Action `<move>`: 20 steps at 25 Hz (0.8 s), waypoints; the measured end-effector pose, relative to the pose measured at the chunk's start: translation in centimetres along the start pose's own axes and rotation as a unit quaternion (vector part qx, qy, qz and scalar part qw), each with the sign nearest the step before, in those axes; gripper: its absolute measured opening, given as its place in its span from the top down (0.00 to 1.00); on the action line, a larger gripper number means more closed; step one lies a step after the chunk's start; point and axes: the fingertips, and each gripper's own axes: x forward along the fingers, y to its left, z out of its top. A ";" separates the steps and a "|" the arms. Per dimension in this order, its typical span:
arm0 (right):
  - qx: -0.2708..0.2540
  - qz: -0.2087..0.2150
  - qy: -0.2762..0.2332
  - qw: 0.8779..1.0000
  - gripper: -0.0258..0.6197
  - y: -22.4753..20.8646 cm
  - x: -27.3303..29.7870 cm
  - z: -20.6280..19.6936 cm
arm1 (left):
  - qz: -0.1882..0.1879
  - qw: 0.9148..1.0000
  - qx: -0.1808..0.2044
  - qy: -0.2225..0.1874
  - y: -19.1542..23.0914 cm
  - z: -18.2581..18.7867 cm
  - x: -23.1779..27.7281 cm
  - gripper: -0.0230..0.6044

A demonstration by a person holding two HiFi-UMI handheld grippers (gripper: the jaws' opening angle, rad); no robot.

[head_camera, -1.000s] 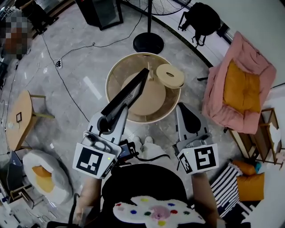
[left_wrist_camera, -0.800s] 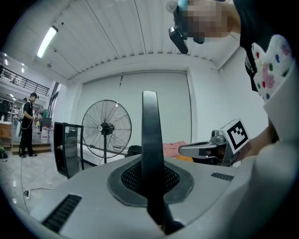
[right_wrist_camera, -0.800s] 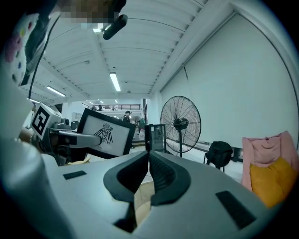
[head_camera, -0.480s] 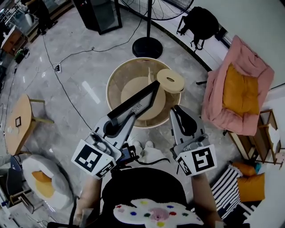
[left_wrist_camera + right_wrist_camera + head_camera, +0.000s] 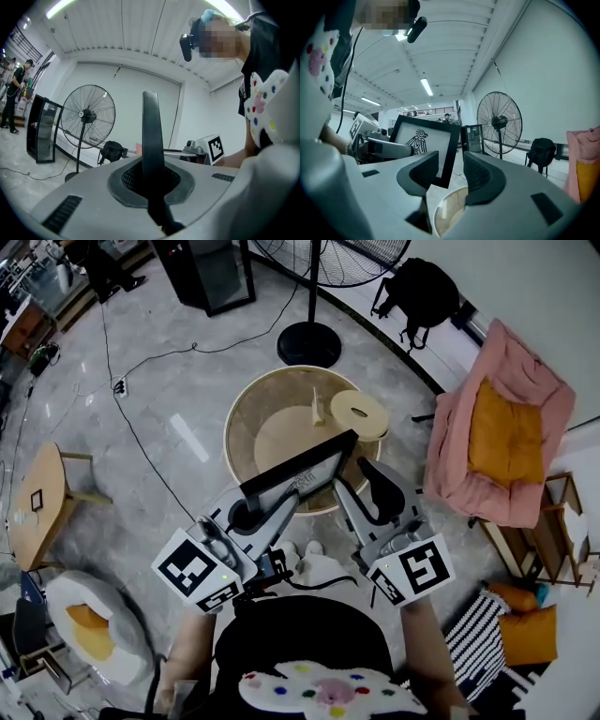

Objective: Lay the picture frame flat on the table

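Now 1 picture frame (image 5: pixel 300 479) clamped in L gripper (image 5: pixel 152 180); R gripper (image 5: pixel 451 174) jaws just opened wide, empty

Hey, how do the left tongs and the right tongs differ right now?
The left tongs are shut on the picture frame's edge. The right tongs stand open, having just been opening, and the frame's corner shows in their gap untouched. The left tongs hold the frame tilted over the round table's near rim, while the right tongs hold nothing. Both bear a marker cube and point toward the table.
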 end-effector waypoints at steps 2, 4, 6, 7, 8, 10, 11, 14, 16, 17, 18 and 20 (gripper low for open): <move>0.011 0.005 -0.001 1.000 0.71 -0.1 0.1 -0.2 | -0.014 1.000 -0.009 0.000 -0.2 -0.1 0.1 0.93; 0.024 0.011 -0.005 1.000 0.71 -0.1 0.1 -0.3 | -0.026 1.000 -0.015 -0.003 -0.3 -0.1 0.1 0.92; 0.035 0.017 -0.008 0.999 0.71 -0.1 0.0 -0.2 | -0.031 0.999 -0.014 -0.004 -0.4 -0.1 0.1 0.92; 0.038 0.020 -0.007 0.999 0.72 0.0 0.0 -0.3 | -0.033 0.999 -0.013 -0.003 -0.5 -0.1 0.1 0.92; 0.040 0.023 -0.006 0.999 0.74 0.1 0.0 -0.4 | -0.034 0.999 -0.012 -0.001 -0.5 -0.1 0.1 0.92; 0.043 0.028 -0.003 0.999 0.76 0.2 -0.1 -0.5 | -0.036 0.999 -0.011 0.002 -0.5 -0.3 0.1 0.92; 0.045 0.029 -0.003 0.999 0.76 0.2 -0.1 -0.6 | -0.037 0.999 -0.012 0.004 -0.5 -0.3 0.1 0.92; 0.053 0.029 -0.003 0.998 0.81 -0.1 -0.1 -0.7 | -0.037 0.999 -0.014 0.003 -0.4 -0.4 0.1 0.92; 0.065 0.025 -0.006 0.998 0.82 -0.4 -0.1 -0.6 | -0.034 0.999 -0.010 -0.001 -0.3 -0.4 0.2 0.92; 0.070 0.021 -0.008 0.997 0.82 -0.6 0.0 -0.5 | -0.032 0.999 -0.009 -0.003 -0.3 -0.4 0.3 0.92; 0.073 0.017 -0.009 0.997 0.82 -0.7 0.1 -0.5 | -0.029 1.000 -0.008 -0.006 -0.2 -0.3 0.4 0.92; 0.078 0.011 -0.010 0.997 0.82 -0.9 0.1 -0.3 | -0.024 1.000 -0.009 -0.010 -0.1 -0.3 0.6 0.92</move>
